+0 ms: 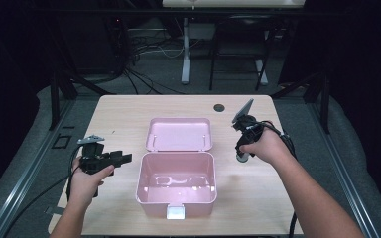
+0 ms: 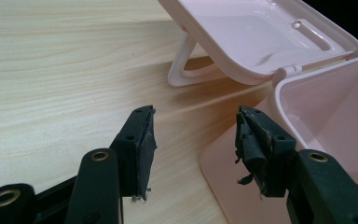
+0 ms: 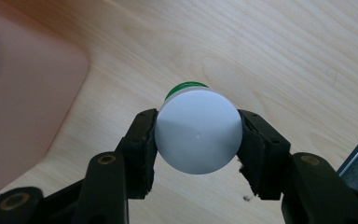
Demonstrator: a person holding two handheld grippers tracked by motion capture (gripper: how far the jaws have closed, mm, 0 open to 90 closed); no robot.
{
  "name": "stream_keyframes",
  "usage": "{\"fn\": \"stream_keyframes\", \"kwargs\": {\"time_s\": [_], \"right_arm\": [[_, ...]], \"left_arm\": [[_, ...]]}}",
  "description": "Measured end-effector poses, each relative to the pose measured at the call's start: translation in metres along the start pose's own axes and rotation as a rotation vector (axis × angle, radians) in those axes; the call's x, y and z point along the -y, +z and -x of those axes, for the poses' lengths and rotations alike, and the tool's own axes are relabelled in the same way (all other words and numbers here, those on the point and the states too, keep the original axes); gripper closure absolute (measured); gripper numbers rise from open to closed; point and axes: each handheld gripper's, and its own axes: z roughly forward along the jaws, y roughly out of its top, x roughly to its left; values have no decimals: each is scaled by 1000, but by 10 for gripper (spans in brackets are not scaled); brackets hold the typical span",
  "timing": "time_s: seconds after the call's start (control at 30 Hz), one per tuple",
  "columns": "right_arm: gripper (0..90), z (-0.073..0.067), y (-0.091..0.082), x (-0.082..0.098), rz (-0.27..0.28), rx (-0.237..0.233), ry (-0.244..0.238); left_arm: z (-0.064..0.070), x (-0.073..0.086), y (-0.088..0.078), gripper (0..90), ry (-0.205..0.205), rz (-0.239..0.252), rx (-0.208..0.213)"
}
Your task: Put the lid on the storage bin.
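High view: light wooden worktop [image 1: 119, 106]. At centre, a pink box [image 1: 176, 184], open, its lid [image 1: 179, 134] folded back flat behind it, a white latch at the front wall. Left tool [image 1: 121, 158] held in the person's left hand [image 1: 87, 178] just left of the box, jaws pointing at the box's side. Right tool [image 1: 241, 156] held in the right hand [image 1: 265, 144] to the right of the box and apart from it, pointing down at the worktop; a small white-capped object sits at its tip. A dark round grommet [image 1: 219, 107] lies near the far edge.

Left gripper view: left tool [image 2: 196, 140], jaws standing wide apart with nothing between them; pads worn and frayed. Beyond them, bare worktop [image 2: 51, 70], the box's near corner [image 2: 326, 107] at right, the hinged lid [image 2: 261, 37] with its folded handle above.

Right gripper view: right tool [image 3: 198, 140], both pads pressing the sides of a round white cap [image 3: 198, 135]; it belongs to a small container, with a green band [image 3: 184, 87] visible behind the cap. The container is above the worktop [image 3: 270, 56], the pink box wall [image 3: 23, 107] at left, not touching.
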Motion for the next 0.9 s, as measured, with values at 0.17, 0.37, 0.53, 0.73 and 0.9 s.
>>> {"fn": "stream_keyframes", "kwargs": {"time_s": [0.17, 0.37, 0.53, 0.73, 0.9], "right_arm": [[503, -8, -7, -1, 4, -6, -35], [503, -19, -17, -3, 14, -20, -73], [503, -27, -25, -3, 25, -22, -104], [503, -34, -37, -5, 53, -33, -128], [503, -40, -47, -6, 50, -32, -152]], "left_arm": [[0, 0, 0, 475, 0, 4, 0], [0, 0, 0, 475, 0, 3, 0], [-1, 0, 0, 475, -1, 2, 1], [-1, 0, 1, 475, -3, 2, 1], [-1, 0, 0, 475, -3, 2, 1]]}}
